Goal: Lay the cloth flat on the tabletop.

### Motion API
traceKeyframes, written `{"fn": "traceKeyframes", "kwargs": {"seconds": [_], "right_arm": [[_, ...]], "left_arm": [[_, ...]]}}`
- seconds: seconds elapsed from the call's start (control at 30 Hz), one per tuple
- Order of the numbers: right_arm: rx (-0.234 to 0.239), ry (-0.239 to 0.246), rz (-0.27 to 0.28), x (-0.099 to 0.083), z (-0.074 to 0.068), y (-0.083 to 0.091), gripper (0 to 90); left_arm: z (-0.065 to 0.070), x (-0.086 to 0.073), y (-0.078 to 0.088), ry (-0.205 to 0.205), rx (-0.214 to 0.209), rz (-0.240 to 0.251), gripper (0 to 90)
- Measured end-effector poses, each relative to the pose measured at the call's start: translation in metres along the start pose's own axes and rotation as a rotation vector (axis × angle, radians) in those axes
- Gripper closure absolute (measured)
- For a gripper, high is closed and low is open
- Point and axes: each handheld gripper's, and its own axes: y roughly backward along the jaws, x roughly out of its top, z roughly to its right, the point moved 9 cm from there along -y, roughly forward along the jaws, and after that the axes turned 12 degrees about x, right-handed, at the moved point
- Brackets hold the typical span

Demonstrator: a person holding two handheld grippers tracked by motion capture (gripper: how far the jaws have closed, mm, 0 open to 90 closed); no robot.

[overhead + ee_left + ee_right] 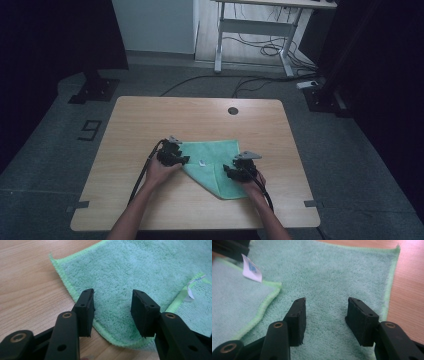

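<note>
Both sets of my fingers stand open over the green cloth point(212, 162) on the table point(150, 125) — left gripper point(113, 306) at its edge, right gripper point(325, 315) above its pile. Up close, a white tag point(251, 271) shows beside a folded flap; from above, the cloth's corner points toward me.

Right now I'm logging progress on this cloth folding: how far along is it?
Partly done, it seems. One corner of the green cloth is already folded over, its white tag facing up. In hand: nothing; the left gripper and right gripper sit open over the cloth's edges. Left: grasping and finishing the fold.
</note>
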Motion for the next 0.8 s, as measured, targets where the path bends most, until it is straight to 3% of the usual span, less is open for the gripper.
{"fn": "traceKeyframes", "kwargs": {"seconds": [0.03, 0.07, 0.1, 0.2, 0.3, 0.6, 0.63, 0.7, 0.8], "right_arm": [[0.030, 0.000, 0.025, 0.004, -0.005, 0.003, 52.9], [0.030, 0.000, 0.025, 0.004, -0.005, 0.003, 52.9], [0.068, 0.010, 0.037, 0.009, -0.013, 0.005, 54.3], [0.108, 0.027, 0.030, 0.014, -0.023, 0.004, 55.3], [0.128, 0.045, 0.015, 0.018, -0.033, -0.003, 55.6], [0.149, 0.067, -0.034, 0.021, -0.048, -0.029, 58.4], [0.153, 0.075, -0.054, 0.018, -0.050, -0.035, 68.5], [0.147, 0.083, -0.062, 0.016, -0.051, -0.037, 77.6], [0.166, 0.090, -0.052, 0.018, -0.056, -0.032, 84.4]], "left_arm": [[0.000, -0.001, 0.001, -0.001, 0.003, 0.004, 53.6], [0.000, -0.001, 0.001, -0.001, 0.003, 0.004, 53.5], [0.000, -0.002, 0.001, 0.000, 0.004, 0.005, 53.3], [0.000, -0.003, 0.002, -0.005, 0.003, 0.013, 52.6], [0.001, -0.004, 0.002, -0.025, 0.008, 0.015, 51.9], [0.000, -0.004, 0.002, 0.007, 0.000, 0.015, 52.7], [0.000, -0.004, 0.002, 0.009, 0.002, 0.015, 52.6], [0.001, -0.004, 0.002, 0.011, 0.009, 0.015, 52.7], [0.001, -0.005, 0.003, 0.006, 0.017, 0.015, 52.7]]}}
